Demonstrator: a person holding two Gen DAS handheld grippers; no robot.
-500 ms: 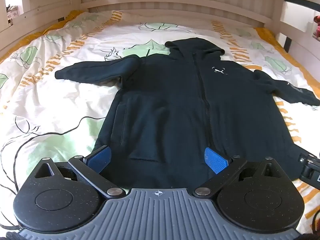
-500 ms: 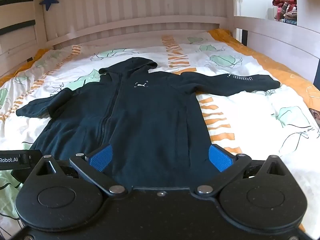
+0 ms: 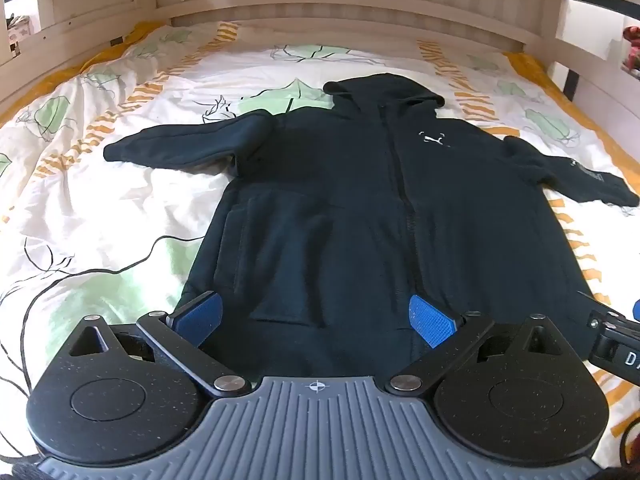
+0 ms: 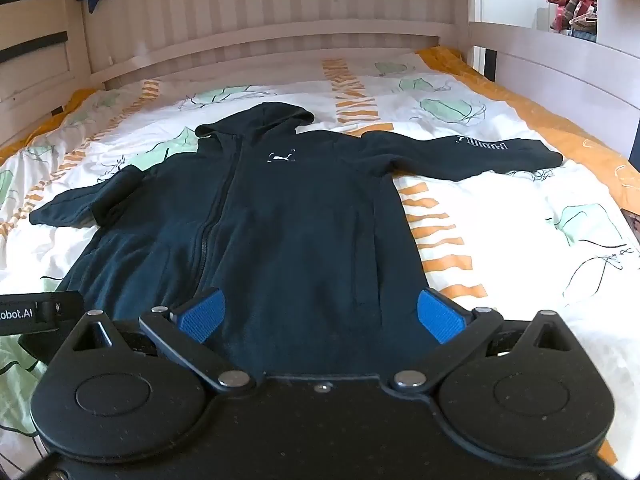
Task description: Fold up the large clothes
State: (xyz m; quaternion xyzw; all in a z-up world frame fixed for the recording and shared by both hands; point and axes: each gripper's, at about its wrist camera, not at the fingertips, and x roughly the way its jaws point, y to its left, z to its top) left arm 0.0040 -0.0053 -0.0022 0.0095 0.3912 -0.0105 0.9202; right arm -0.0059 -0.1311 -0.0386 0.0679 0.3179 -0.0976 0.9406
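A dark navy zip hoodie (image 3: 360,200) lies flat, front up, on the bed, hood toward the headboard, both sleeves spread out to the sides. It also shows in the right wrist view (image 4: 280,220). My left gripper (image 3: 316,320) is open and empty, hovering over the hem left of the zip. My right gripper (image 4: 320,316) is open and empty over the hem on the right half. The left sleeve (image 3: 176,148) is short and bunched; the right sleeve (image 4: 480,152) lies straight with white lettering.
The bed has a white quilt (image 3: 100,208) with green leaves and orange stripes. A wooden headboard (image 4: 280,44) and side rails (image 4: 560,68) enclose it. The other gripper's body shows at the right edge of the left wrist view (image 3: 616,348).
Both views have shifted only slightly; the hoodie lies the same and both grippers stay open.
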